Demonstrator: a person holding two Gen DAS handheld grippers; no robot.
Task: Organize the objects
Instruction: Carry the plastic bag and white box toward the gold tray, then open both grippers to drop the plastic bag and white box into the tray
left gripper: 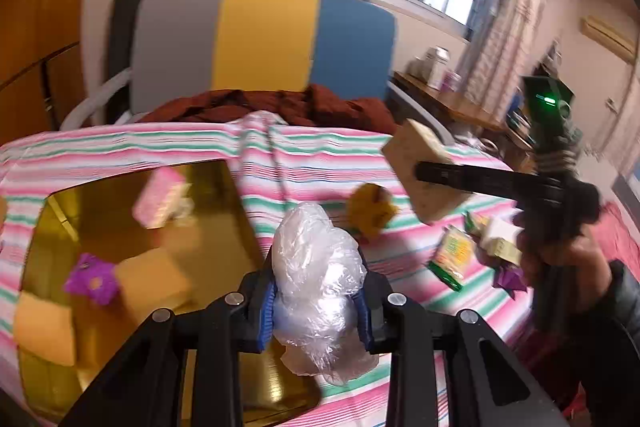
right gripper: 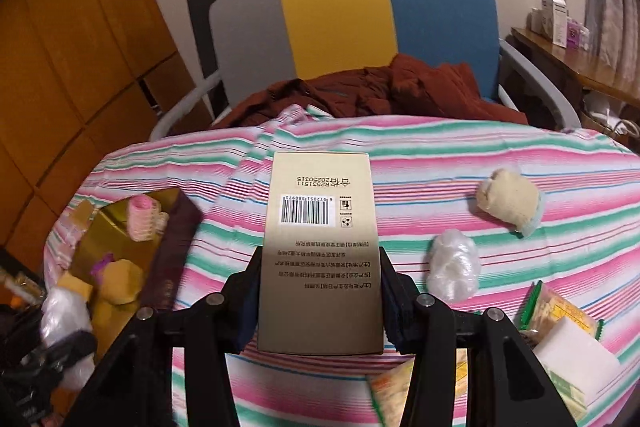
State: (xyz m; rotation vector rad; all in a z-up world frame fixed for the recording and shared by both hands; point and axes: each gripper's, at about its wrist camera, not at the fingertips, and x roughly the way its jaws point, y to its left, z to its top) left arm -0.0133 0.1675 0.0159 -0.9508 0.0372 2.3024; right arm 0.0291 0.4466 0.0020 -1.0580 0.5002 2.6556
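Your left gripper [left gripper: 318,301] is clamped on a crumpled clear plastic bag [left gripper: 320,279], blue pads pressing both sides, held just above the striped cloth [left gripper: 304,155] at the right edge of the gold tray [left gripper: 224,195].

The tray sits at the cloth's left side. In it: a pink hair roller [left gripper: 162,197], a purple flower-shaped piece [left gripper: 93,279], and yellow sponge blocks [left gripper: 154,277].

Your right gripper [right gripper: 320,291] is closed on a tan carton [right gripper: 320,251], barcode face up, long axis pointing toward the far edge of the cloth. In the left wrist view the same carton [left gripper: 428,173] hangs raised over the cloth's right half, tilted.

Loose on the cloth, right half: a second balled plastic bag [right gripper: 452,267], a cream sock bundle [right gripper: 510,201] beyond it, green-edged snack packets [right gripper: 556,307] and a white block [right gripper: 572,357] near the front right corner.

A grey, yellow and blue chair [right gripper: 384,15] with a rust-red garment [right gripper: 400,87] stands behind the far edge.
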